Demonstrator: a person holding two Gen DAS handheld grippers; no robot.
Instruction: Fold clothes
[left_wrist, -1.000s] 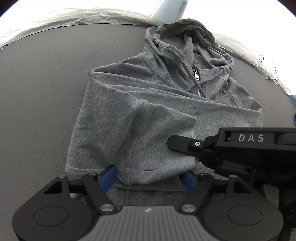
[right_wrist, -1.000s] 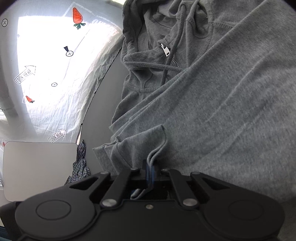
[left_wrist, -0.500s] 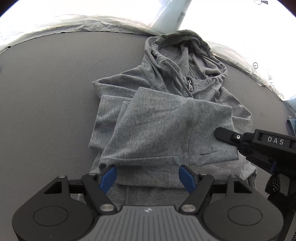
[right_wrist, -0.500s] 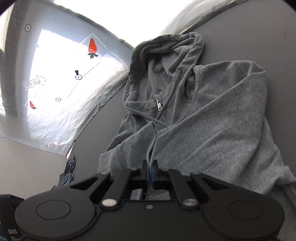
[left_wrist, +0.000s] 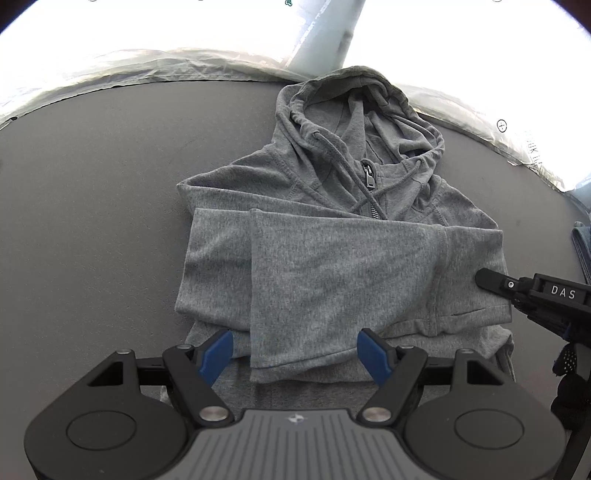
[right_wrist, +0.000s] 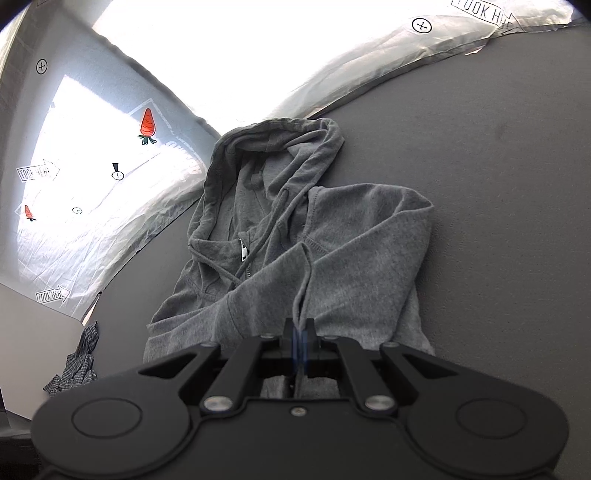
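Note:
A grey zip hoodie (left_wrist: 332, 266) lies face up on the dark grey table (left_wrist: 92, 221), hood toward the far edge, with sleeve cloth folded across its chest. My left gripper (left_wrist: 295, 354) hovers over the hoodie's near hem. It is open, and its blue pads (left_wrist: 218, 354) stand on either side of the folded cloth without pressing it. My right gripper (right_wrist: 301, 332) is shut on a thin fold of the hoodie (right_wrist: 332, 266). In the left wrist view the right gripper (left_wrist: 487, 278) is at the hoodie's right edge.
A white sheet printed with carrots and arrow marks (right_wrist: 147, 125) hangs past the table's far edge. A checked cloth (right_wrist: 74, 365) lies beside a white board (right_wrist: 29, 332) at the left. A blue cloth (left_wrist: 581, 251) shows at the table's right edge.
My right gripper has drawn back to the right across the hoodie, still pinching the fabric, and the sleeve cloth now lies flatter. The left gripper has risen a little and stays open.

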